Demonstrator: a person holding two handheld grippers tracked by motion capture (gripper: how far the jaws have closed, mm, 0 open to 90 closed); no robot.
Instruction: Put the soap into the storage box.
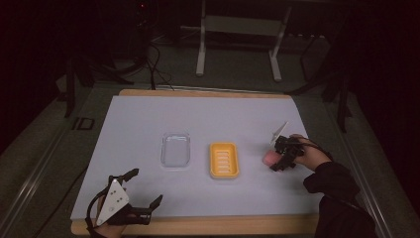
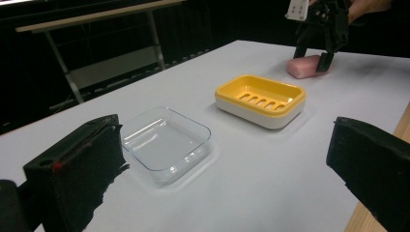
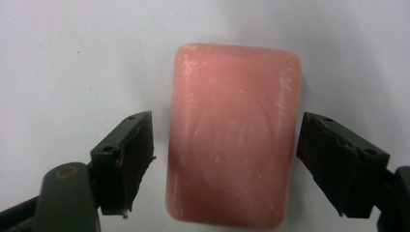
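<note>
At the near left corner of the table [image 1: 148,114], the left gripper [image 1: 141,191] rests open and empty. Near the right edge, the right gripper [image 3: 225,159] straddles the pink soap [image 3: 234,133], pads not yet touching. Gripping and moving it, probably into the yellow soap dish [image 1: 224,159], is left.

Dim lab-like recording room; white-covered wooden table [image 1: 198,119], metal stand legs [image 1: 200,54], cables on floor [image 1: 153,59]
</note>
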